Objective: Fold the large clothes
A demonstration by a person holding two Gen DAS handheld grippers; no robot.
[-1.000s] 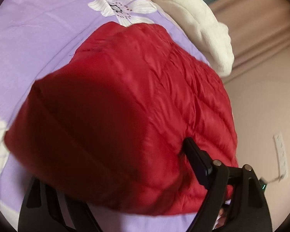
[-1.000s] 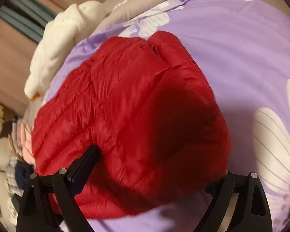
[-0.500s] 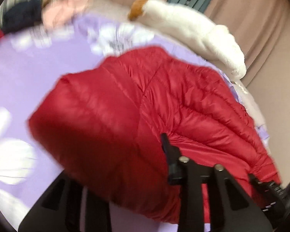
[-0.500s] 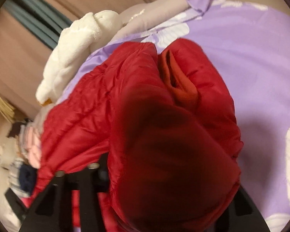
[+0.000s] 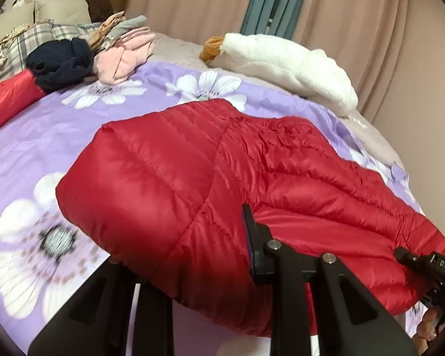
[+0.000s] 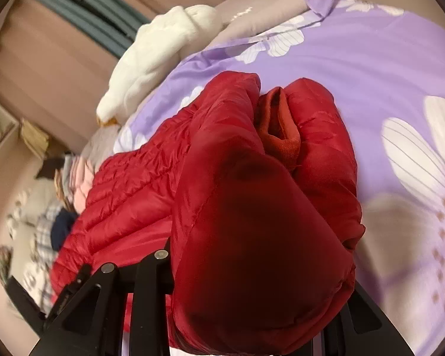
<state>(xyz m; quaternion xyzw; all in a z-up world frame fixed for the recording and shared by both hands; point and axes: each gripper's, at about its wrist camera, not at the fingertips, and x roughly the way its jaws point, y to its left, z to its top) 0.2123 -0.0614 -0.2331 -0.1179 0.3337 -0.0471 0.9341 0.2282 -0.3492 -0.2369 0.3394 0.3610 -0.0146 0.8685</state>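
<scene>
Left wrist view, biggest thing first: bed w/ a purple flowered sheet [image 5: 151, 118] fills most of the pic, pink curtains [image 5: 356, 14] behind it. On the sheet lies the red down jacket [image 5: 169, 184], puffy & quilted, spread from mid-bed toward the lower right, its near edge bunched up right at the camera. A white plush toy [image 5: 284, 62] lies beyond the jacket near the far edge of the bed, apart from it. Pile of folded clothes [image 5: 118, 50] sits far left by the pillows, well clear of the jacket. Left gripper [image 5: 187, 270] at bottom: jacket's near edge runs between its two black fingers, right finger pad pressed into the fabric, left finger mostly hidden under the fold; jaws are closing on the jacket. Bottom right corner shows the other gripper's tip and a bit of a hand [image 5: 427, 329]. Right wrist view: same jacket [image 6: 252, 222] bulges straight over the right gripper [image 6: 258, 302], a thick fold w/ an orange-red lining showing at top; fabric fills the gap between the fingers, fingertips covered, jaws closing on it. Sheet [image 6: 370, 59] to the right, plush toy [image 6: 163, 50] upper left.
</scene>
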